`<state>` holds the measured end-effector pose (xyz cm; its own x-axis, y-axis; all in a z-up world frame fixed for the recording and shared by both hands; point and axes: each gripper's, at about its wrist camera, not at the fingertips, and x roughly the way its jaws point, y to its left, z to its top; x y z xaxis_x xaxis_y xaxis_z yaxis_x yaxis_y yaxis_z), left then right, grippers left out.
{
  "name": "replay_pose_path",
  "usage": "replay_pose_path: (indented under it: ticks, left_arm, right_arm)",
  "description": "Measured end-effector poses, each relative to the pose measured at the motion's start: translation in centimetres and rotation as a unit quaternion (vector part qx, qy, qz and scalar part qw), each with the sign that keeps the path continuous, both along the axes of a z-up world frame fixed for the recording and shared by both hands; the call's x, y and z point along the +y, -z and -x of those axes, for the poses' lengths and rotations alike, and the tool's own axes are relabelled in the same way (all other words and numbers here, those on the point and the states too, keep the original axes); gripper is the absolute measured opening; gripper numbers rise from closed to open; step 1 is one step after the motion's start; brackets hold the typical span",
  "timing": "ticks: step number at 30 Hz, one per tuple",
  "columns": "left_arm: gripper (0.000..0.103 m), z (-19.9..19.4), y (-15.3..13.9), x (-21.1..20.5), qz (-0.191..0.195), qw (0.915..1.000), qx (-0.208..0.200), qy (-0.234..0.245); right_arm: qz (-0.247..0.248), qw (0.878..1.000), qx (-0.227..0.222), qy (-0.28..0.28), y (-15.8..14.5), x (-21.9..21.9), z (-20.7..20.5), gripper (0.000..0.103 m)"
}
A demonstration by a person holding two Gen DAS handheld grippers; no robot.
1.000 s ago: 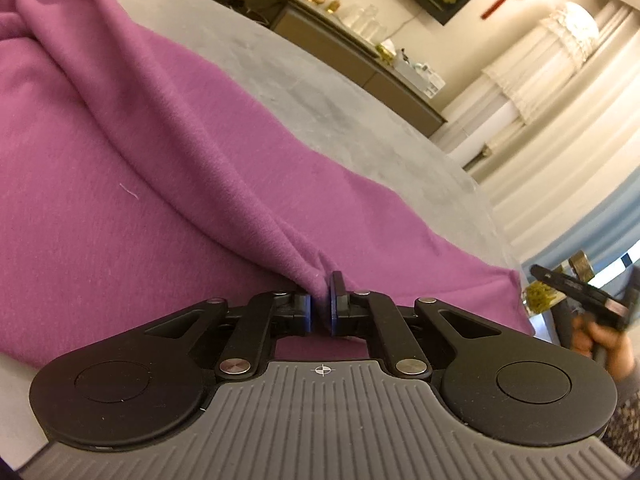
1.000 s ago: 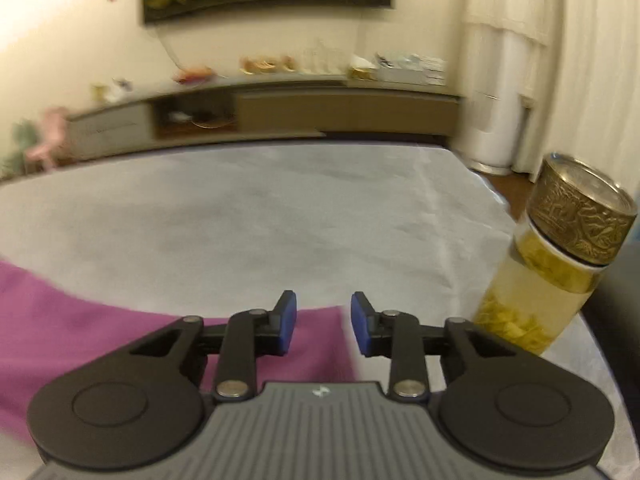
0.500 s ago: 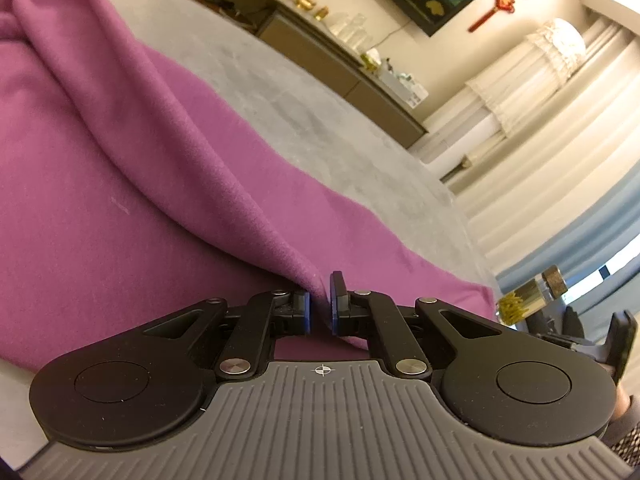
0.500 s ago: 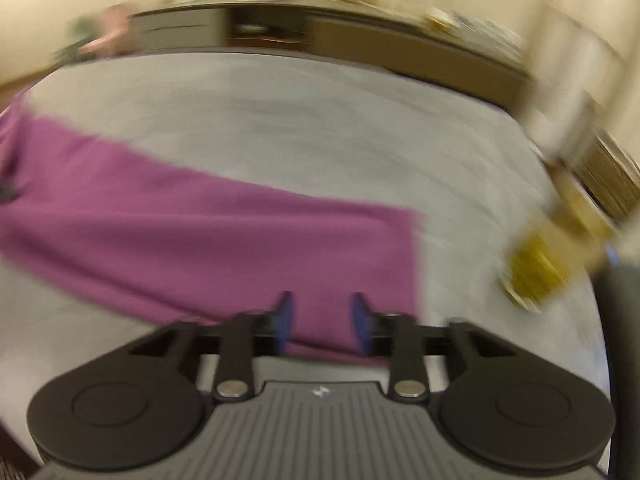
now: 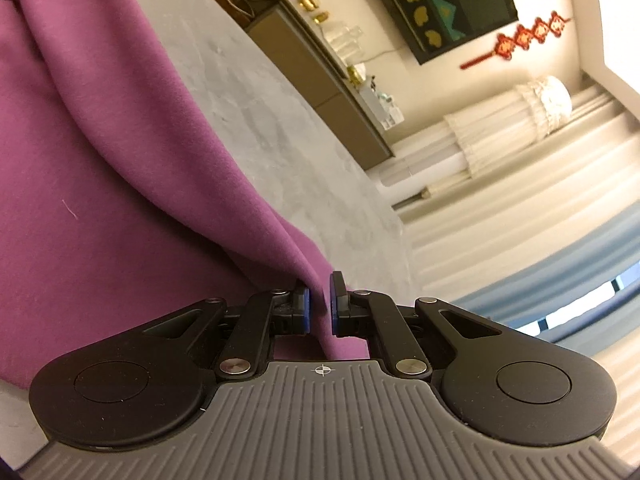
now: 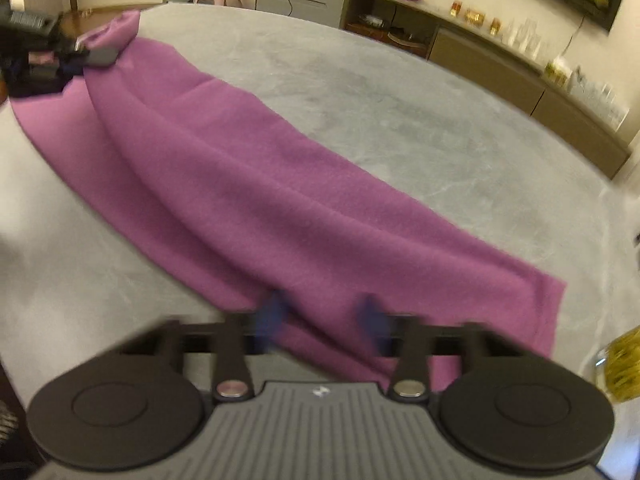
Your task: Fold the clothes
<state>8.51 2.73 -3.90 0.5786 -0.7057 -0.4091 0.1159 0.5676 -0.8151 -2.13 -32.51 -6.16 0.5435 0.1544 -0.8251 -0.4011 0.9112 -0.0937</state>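
Note:
A long purple cloth point(image 6: 260, 184) lies stretched across the grey table point(image 6: 400, 92), with soft ridges running along its length. My left gripper point(image 5: 319, 308) is shut on a raised fold of the purple cloth point(image 5: 100, 200) and holds it above the table. In the right wrist view that left gripper point(image 6: 60, 54) sits at the far left, gripping the cloth's far end. My right gripper point(image 6: 323, 316) is open and blurred, hovering just over the cloth's near end with nothing between its fingers.
A glass jar with yellow contents point(image 6: 620, 364) stands at the table's right edge, close to the cloth's near corner. A long sideboard point(image 6: 500, 52) with glassware lines the far wall. Pale curtains point(image 5: 520, 200) hang beyond the table edge.
The right gripper has swung left and tipped down, from facing the jar to hovering over the cloth's near end. The left gripper has kept its pinch while tilting and lifting.

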Motion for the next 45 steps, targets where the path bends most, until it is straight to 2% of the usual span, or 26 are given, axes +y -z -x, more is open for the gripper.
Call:
replay_pose_path:
  ticks: [3,8,10,11,13,15,17,20,21,23,24,26,28,29,30,32,34,35,36,38,41,42,45]
  left_arm:
    - [0.000,1.0,-0.3,0.4,-0.035,0.9992,-0.007,0.018]
    - [0.000,2.5,0.8,0.9,-0.091,0.9956,0.005,0.024]
    - [0.000,2.6,1.5,1.3,-0.099,0.9949,0.016,0.010]
    - [0.000,2.7,1.5,1.7,-0.099,0.9950,0.015,0.007]
    - [0.000,2.9,1.4,2.4,-0.096,0.9953,0.012,0.001]
    - [0.002,3.1,1.0,3.4,-0.098,0.9952,0.002,-0.007]
    - [0.002,3.3,0.6,4.3,-0.100,0.9949,-0.008,-0.014]
    - [0.002,3.7,0.3,6.6,-0.101,0.9941,-0.015,-0.035]
    - [0.002,3.8,0.1,7.7,-0.101,0.9937,-0.016,-0.047]
    - [0.003,3.8,-0.6,10.6,-0.098,0.9917,-0.023,-0.079]
    - [0.007,3.6,-1.0,12.6,-0.095,0.9898,-0.028,-0.102]
    - [0.009,3.5,-1.7,16.9,-0.095,0.9824,-0.032,-0.158]
    - [0.009,3.2,-2.0,21.3,-0.106,0.9686,-0.023,-0.224]
    - [0.009,2.4,-1.9,23.4,-0.110,0.9634,-0.014,-0.244]
    - [0.009,1.6,-1.7,25.4,-0.113,0.9583,-0.004,-0.263]
    - [0.009,0.2,-0.9,29.4,-0.111,0.9491,0.025,-0.294]
    - [0.009,-1.0,0.4,33.4,-0.099,0.9411,0.066,-0.316]
    - [0.009,-1.1,1.1,35.2,-0.092,0.9350,0.081,-0.333]
    - [0.001,-1.0,1.8,36.9,-0.085,0.9280,0.094,-0.350]
    - [0.000,-0.9,3.2,40.4,-0.069,0.9124,0.120,-0.385]
    - [0.000,-2.2,2.6,40.3,-0.071,0.9249,0.109,-0.357]
    - [0.008,-2.7,2.3,40.2,-0.072,0.9295,0.104,-0.346]
    - [0.009,-4.1,1.6,39.8,-0.075,0.9422,0.090,-0.314]
  right_arm:
    - [0.019,1.000,-0.007,-0.011,-0.7,-0.1,1.0,0.002]
    - [0.024,0.999,0.013,-0.025,-0.1,-0.2,2.1,0.002]
    - [0.008,0.999,0.023,-0.021,-0.3,-0.5,1.8,0.009]
    - [-0.006,0.999,0.026,-0.021,-0.8,-0.8,1.8,0.018]
    - [-0.037,0.999,0.015,-0.017,-2.1,-1.6,2.0,0.023]
    - [-0.065,0.998,0.000,0.026,-2.8,-3.3,1.8,0.029]
    - [-0.092,0.993,-0.016,0.070,-3.5,-5.0,1.7,0.030]
    - [-0.075,0.983,0.023,0.166,-1.1,-8.2,0.6,0.030]
    - [-0.062,0.980,0.040,0.182,-0.1,-9.0,0.6,0.030]
    - [-0.051,0.976,0.049,0.208,-0.1,-9.7,0.8,0.030]
    - [-0.045,0.973,0.053,0.220,-0.2,-10.0,0.9,0.030]
    - [-0.004,0.973,0.044,0.225,-0.7,-8.8,0.4,0.030]
    - [0.001,0.976,0.019,0.219,-1.9,-6.6,-0.4,0.030]
    - [-0.009,0.979,0.015,0.204,-2.0,-5.5,-1.1,0.034]
    - [-0.020,0.982,0.012,0.188,-2.1,-4.3,-1.8,0.044]
    - [-0.042,0.987,0.006,0.157,-2.4,-1.9,-3.2,0.054]
    - [-0.019,0.987,0.052,0.154,-0.4,-0.5,-5.3,0.053]
    - [0.004,0.988,0.049,0.149,-0.8,0.5,-5.9,0.057]
    - [0.027,0.988,0.043,0.144,-1.3,1.6,-6.4,0.057]
    - [0.074,0.988,0.031,0.133,-2.3,3.8,-7.4,0.046]
    - [0.143,0.983,0.014,0.116,-3.7,7.0,-8.9,0.046]
    - [0.124,0.988,-0.002,0.095,-5.4,9.5,-9.7,0.047]
    - [0.019,0.999,-0.027,0.004,-9.8,18.6,-13.1,0.059]
